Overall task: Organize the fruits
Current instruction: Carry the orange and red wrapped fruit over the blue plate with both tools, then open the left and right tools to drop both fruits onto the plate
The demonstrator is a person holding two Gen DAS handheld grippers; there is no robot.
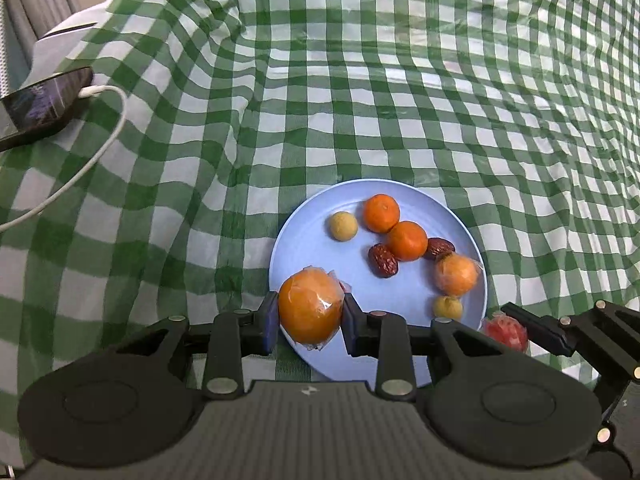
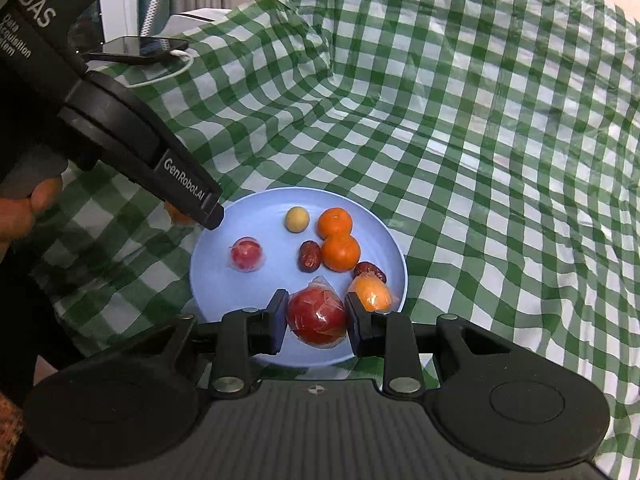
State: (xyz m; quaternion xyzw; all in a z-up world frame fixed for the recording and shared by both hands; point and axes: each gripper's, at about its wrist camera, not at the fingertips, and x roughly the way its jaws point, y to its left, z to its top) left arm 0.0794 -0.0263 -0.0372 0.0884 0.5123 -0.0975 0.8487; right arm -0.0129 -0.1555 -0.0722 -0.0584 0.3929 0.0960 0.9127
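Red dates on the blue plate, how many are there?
2. The first date lies on the blue plate left of the nearer mandarin; the second date lies right of it. Part of the plate is covered, so another could be hidden.

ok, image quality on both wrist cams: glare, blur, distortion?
Left wrist view: sharp, checks of the tablecloth bow with fisheye; glare on the wrap of the orange in the left hand-held gripper. Right wrist view: same bowing, sheen on the wrapped red fruit; soft shadows on the blue plate.
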